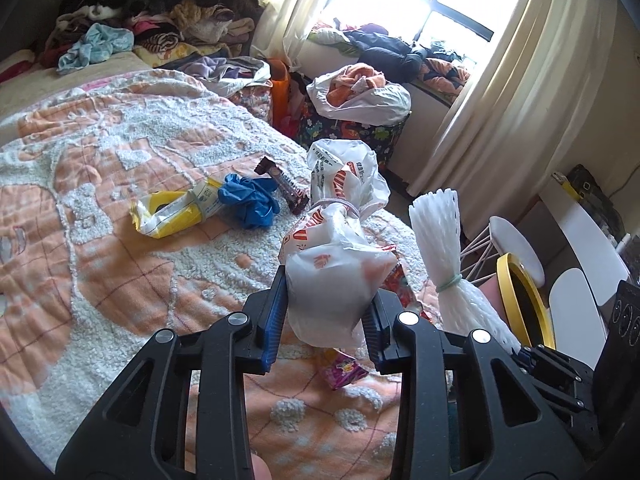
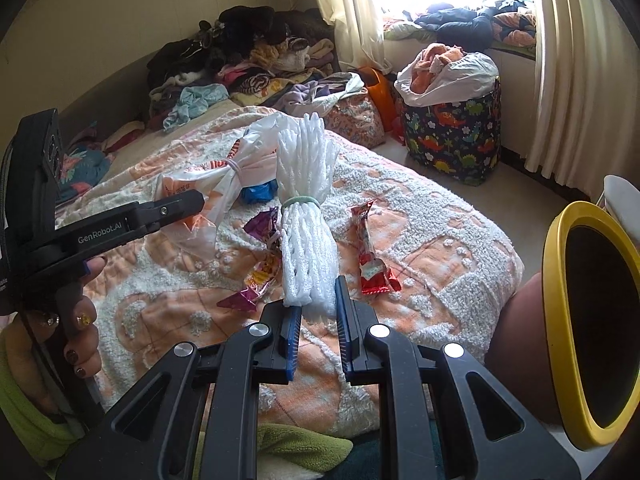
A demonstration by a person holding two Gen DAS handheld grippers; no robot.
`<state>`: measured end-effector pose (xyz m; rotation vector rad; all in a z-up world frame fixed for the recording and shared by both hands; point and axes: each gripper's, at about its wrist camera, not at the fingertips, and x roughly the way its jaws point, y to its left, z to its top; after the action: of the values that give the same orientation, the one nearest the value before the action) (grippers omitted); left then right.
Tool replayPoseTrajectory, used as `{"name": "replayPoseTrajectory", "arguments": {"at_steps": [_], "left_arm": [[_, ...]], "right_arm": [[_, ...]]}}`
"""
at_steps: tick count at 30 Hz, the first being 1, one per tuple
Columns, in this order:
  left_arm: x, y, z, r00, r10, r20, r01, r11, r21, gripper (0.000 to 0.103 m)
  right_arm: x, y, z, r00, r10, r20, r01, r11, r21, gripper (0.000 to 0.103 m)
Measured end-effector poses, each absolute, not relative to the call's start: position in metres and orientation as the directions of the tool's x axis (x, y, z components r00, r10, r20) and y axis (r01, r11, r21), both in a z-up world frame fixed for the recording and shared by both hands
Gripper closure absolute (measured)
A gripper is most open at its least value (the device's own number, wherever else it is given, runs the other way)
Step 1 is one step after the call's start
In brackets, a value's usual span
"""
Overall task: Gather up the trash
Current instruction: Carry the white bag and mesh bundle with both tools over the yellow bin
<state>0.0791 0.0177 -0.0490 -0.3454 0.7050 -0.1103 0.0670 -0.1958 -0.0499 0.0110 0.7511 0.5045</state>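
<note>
Collection partway, by my reading: two items are in hand, none visibly binned. The left gripper (image 1: 326, 312) is clamped on a crinkled white plastic bag (image 1: 336, 248) with orange print, cinched by a band. The right gripper (image 2: 318, 320) pinches a white foam fruit net (image 2: 306, 216), ribbed and springy, bundled with a green elastic. The yellow-rimmed bin (image 2: 592, 320) stands just right of the bed. Still lying on the tufted orange-white bedspread (image 1: 100, 200): yellow wipes pack (image 1: 172, 210), blue glove (image 1: 248, 198), dark wrapper (image 1: 284, 190), red wrapper (image 2: 370, 256), purple foil wrapper (image 2: 256, 268).
</note>
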Motion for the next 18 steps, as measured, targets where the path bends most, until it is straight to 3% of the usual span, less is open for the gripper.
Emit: {"name": "replayPoseTrajectory", "arguments": {"at_steps": [18], "left_arm": [[0.07, -0.002, -0.029, 0.779, -0.217, -0.588, 0.032, 0.951, -0.309, 0.076]], "right_arm": [[0.063, -0.227, -0.03, 0.667, 0.446, -0.596, -0.393, 0.891, 0.228, 0.087]]}}
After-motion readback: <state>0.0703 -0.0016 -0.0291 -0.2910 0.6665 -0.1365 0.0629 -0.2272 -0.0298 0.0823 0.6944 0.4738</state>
